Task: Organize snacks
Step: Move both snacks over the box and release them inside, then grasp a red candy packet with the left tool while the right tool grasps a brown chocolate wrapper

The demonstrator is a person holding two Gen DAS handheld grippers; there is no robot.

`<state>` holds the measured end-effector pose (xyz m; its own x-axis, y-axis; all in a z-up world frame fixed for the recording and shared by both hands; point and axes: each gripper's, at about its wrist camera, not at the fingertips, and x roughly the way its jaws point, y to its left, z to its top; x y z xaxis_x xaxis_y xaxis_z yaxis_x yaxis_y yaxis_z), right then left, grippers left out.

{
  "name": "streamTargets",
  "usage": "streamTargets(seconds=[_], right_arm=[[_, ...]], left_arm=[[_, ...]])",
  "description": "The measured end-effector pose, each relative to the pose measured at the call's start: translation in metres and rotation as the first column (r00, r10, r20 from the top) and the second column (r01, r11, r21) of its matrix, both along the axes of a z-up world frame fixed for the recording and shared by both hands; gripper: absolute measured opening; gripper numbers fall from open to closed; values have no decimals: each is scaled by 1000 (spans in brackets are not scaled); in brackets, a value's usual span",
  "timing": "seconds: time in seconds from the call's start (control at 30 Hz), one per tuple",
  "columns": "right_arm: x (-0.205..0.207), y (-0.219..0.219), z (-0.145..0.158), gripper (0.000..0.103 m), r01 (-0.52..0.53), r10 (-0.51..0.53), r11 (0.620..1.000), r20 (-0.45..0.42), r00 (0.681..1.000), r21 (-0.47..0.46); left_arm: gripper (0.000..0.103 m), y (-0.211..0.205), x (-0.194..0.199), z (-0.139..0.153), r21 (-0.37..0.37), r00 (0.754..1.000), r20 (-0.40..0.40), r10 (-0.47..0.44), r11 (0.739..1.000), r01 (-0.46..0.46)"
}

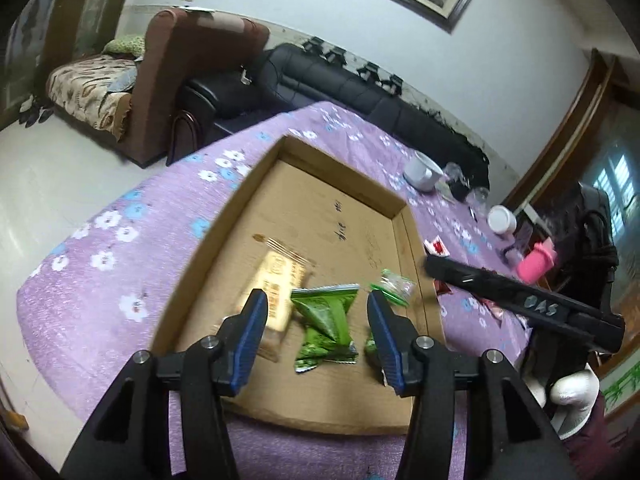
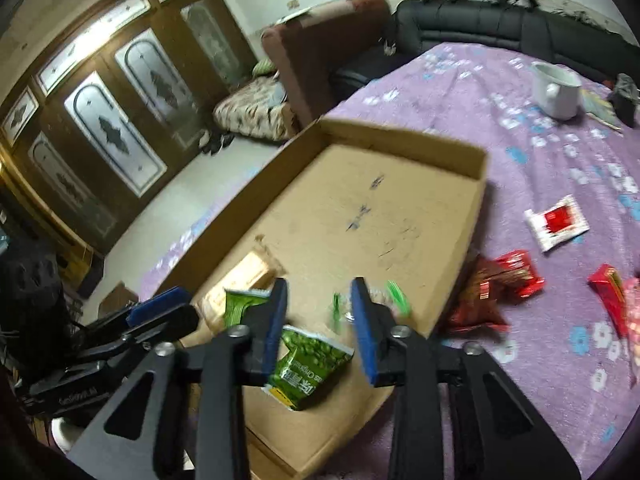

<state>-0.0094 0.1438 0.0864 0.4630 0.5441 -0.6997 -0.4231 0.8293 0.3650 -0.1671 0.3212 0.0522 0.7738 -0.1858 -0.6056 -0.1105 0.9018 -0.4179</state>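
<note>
I take the shallow brown cardboard tray point(image 1: 410, 240) on the purple flowered tablecloth point(image 1: 120, 248) as my landmark; everything sorted so far lies at its near end; a beige-gold wrapped biscuit bar point(image 1: 276, 280) sits toward the tray's left, a green foil snack packet point(image 1: 324, 320) lies flat beside it, and a small clear sweet with green twisted ends point(image 1: 394, 284) rests toward the tray's right wall, so I judge the tray is the collecting place and the items are being laid side by side rather than heaped; my left gripper point(image 1: 318, 320) hangs over the near end of the tray with its blue-padded jaws spread wide and nothing between them, the green packet lying beneath the gap and not pinched; my right gripper point(image 2: 320, 320) is likewise parted and empty above the same end, a green pea packet point(image 2: 308, 364) lying on the tray floor under it; outside the tray, past its right wall, the unsorted work waits on the cloth: a white sachet with a red square point(image 2: 556, 222), a crumpled red snack bag point(image 2: 516, 272) and a red stick packet point(image 2: 610, 292); a white ceramic mug point(image 2: 558, 90) stands well beyond the tray's far right corner; I judge the right side is best placed to fetch the red bags next, since they lie just beside that wall.
</note>
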Motion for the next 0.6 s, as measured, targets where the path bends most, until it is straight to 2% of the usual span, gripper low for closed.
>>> streamTargets(seconds=[0.17,0.3,0.5,0.6], right_arm=[[0,-55,8,44,140,-140,990,31,990,-24],[2,-84,-6,44,219,-218,972,26,976,-87],[28,-77,-24,44,243,-247,968,-49,968,-64],[43,-60,-38,44,228,-238,966,-79,968,-122]], left_arm=[[52,-7,-4,3,-17,1000,31,-3,1000,4],[54,-21,-1,6,-15,998,48,-36,999,37],[54,-39,0,8,9,996,44,-76,997,76],[54,-43,-2,11,19,995,43,-90,996,89]])
